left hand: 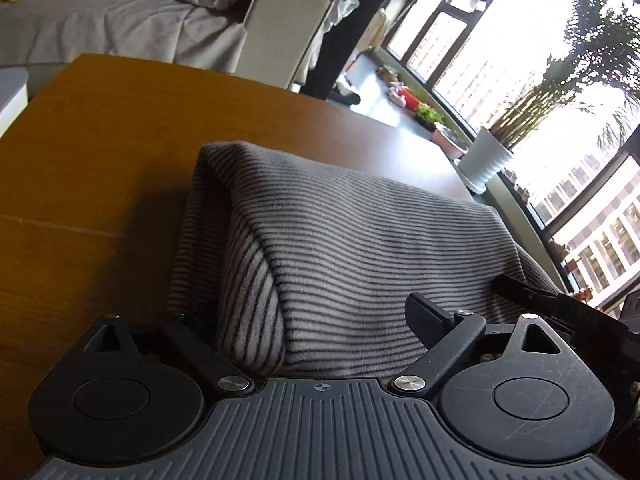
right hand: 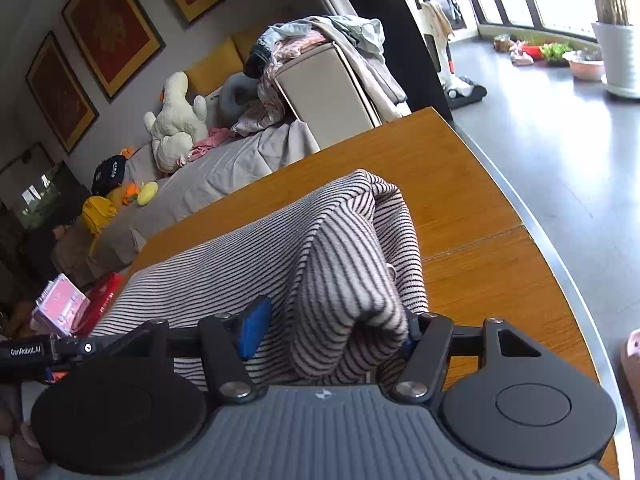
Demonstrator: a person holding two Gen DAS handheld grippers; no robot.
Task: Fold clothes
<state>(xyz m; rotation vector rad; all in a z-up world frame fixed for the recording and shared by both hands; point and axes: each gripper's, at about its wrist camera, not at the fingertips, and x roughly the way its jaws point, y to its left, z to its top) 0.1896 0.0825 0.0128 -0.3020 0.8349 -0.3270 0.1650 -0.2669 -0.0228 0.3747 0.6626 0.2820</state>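
The left gripper (left hand: 304, 320) had its fingers wide around a striped garment (left hand: 340, 248), bunched on the wooden worktop (left hand: 88, 184). The right gripper's (right hand: 332, 328) fingers pinched a thick fold, probably to carry the edge over together.

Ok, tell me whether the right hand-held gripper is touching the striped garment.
Touching. The right wrist view shows the right hand-held gripper with a bunched fold of the striped garment pressed between its fingers.

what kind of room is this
Most likely a home living room: a grey-covered sofa with a cream plush duck, framed red pictures on the wall, and a white-potted plant beside large windows.
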